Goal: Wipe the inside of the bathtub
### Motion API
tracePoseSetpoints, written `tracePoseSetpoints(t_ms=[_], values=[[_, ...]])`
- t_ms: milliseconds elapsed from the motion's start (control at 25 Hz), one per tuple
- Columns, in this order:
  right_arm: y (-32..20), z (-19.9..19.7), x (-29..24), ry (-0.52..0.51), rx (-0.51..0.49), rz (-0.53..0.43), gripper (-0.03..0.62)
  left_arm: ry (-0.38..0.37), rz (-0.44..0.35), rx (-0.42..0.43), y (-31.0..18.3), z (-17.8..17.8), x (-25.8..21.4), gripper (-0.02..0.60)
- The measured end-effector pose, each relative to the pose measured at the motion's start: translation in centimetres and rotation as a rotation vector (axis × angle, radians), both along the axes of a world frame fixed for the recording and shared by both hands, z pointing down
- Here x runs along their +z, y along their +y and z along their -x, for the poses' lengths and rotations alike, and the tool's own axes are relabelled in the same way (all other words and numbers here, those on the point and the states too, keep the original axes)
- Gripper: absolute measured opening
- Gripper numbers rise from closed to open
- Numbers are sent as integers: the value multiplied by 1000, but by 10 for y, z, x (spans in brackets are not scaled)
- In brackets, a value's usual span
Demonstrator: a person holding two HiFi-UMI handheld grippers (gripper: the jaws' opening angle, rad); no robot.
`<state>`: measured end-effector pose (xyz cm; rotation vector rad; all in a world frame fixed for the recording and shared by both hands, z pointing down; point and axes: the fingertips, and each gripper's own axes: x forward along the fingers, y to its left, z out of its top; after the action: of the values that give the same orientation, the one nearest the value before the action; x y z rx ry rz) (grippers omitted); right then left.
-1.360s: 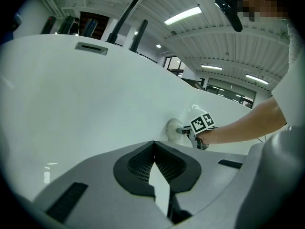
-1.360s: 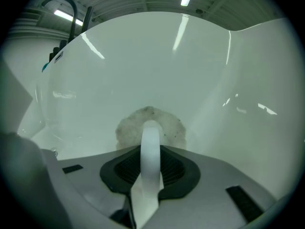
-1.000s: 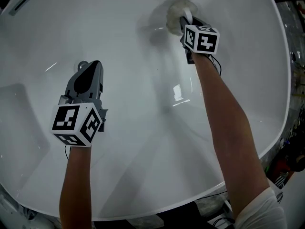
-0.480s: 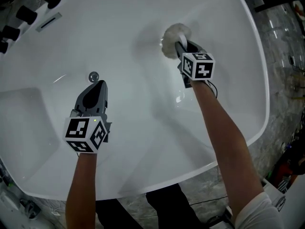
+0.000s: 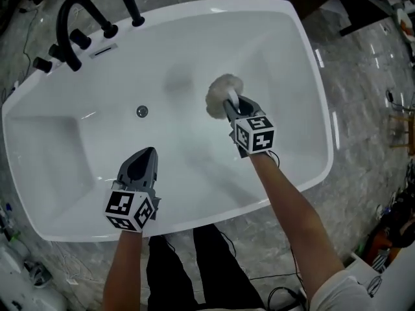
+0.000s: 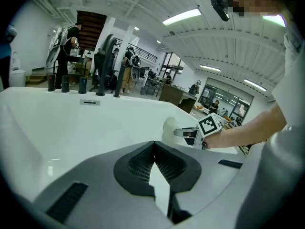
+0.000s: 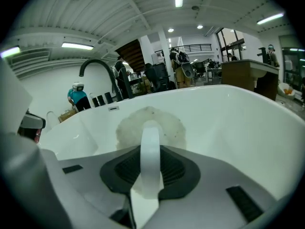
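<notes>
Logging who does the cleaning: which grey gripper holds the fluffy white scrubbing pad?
The right gripper: its jaws clamp the white handle of the fluffy white scrubbing pad; the left gripper is shut and empty.

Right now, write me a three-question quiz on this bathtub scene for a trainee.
1. True or false: the left gripper is shut with nothing between its fingers.
2. What is the right gripper shut on?
A. the drain
B. the white handle of the round pad
C. a spray bottle
3. Fill in: the black faucet stands on the bathtub's ____.

Key: 1 true; 2 B; 3 rim.
</notes>
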<state>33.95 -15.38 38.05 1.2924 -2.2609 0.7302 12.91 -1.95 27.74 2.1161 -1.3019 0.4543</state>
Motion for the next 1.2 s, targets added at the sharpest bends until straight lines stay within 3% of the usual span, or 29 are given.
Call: tracePoseSetpoints(t_ms=[200,400,720,880,1200], values=[[53,27,-39,-6,-43,17,98,49,-2,-47,25,7,-49,11],[99,61,-87,-36,-93,-4,98,54,-18,-15,56,17,-88,11],[163,99,-172,-119,6,-61,98,67,-48,48,113,50,-135,11],[223,126,-219,-105,-31,-98,98,53,-99,52,148,90,-173,11],[302,206,-326,-135,-55,-184,98,80,-193,-43,213,196,-251,11]])
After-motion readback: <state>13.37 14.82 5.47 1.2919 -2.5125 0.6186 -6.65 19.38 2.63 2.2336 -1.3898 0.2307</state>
